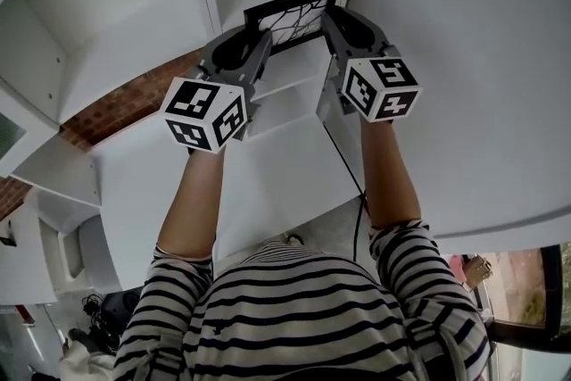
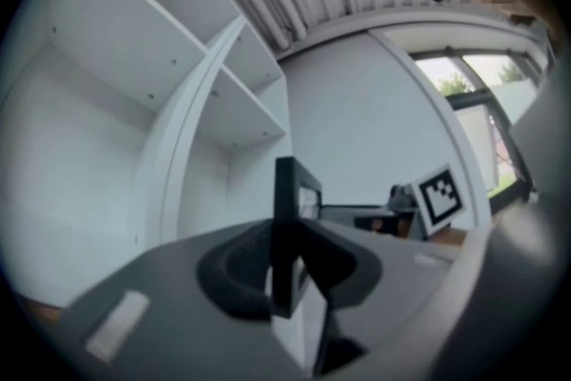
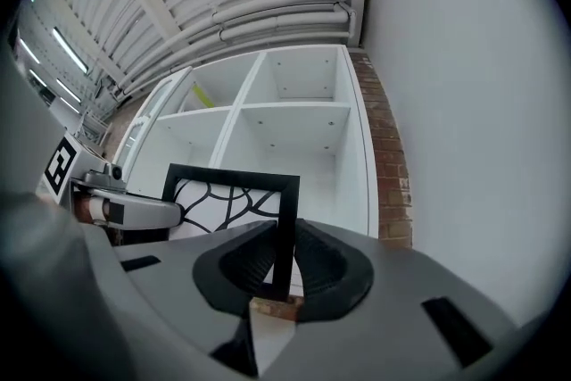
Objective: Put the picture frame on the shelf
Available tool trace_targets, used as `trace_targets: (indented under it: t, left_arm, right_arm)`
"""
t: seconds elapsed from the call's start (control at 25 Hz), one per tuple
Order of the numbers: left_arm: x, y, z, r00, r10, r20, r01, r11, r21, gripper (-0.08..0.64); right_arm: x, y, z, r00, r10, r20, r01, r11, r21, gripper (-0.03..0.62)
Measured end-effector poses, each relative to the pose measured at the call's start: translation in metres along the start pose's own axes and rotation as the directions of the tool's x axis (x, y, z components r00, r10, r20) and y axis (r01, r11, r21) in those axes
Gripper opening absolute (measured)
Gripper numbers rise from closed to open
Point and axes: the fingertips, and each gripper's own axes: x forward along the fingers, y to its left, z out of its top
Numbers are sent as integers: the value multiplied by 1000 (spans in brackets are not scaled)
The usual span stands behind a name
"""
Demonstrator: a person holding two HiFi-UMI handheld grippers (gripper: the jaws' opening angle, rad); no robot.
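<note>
— What sits nearest?

— The person's striped sleeves [image 1: 294, 317], then two bare forearms reaching up and forward. Each one ends in a marker cube [image 1: 205, 113] (black-and-white squares on every face that shows).

— And past the cubes?

— The left gripper [image 1: 254, 49] and the right gripper [image 1: 343, 36], side by side. Between them hangs the picture frame [image 1: 290, 20], black-edged, with a web of dark lines on a white picture.

— How do the jaws stand?

— Both pairs are clamped on it. In the left gripper view the jaws press on the frame's left bar, seen edge-on. In the right gripper view they close on the right upright bar, one pad on each face.

— So where is the frame?

— Upright, held by its two side bars in front of the open compartments of the white shelf [image 3: 308, 76]. Whether its lower edge touches a shelf board, I cannot tell.

— What lies beyond?

— The shelf's boards and dividers run back behind the frame. A strip of brick wall [image 3: 388, 156] stands just beside the shelf's right side, and a plain white wall [image 1: 464, 58] spreads to the right of that.
</note>
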Motion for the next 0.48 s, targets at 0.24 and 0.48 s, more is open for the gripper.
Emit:
trace_targets:
  t: [0.24, 0.48]
  left_arm:
    - [33, 25, 9, 991, 131, -7, -130, 990, 44, 92]
    - [63, 48, 6, 973, 229, -24, -225, 969, 97, 112]
  right_arm:
    - [34, -23, 7, 1000, -3, 23, 3, 1000, 0, 61]
    - [66, -48, 3, 1000, -18, 21, 17, 1000, 18, 60]
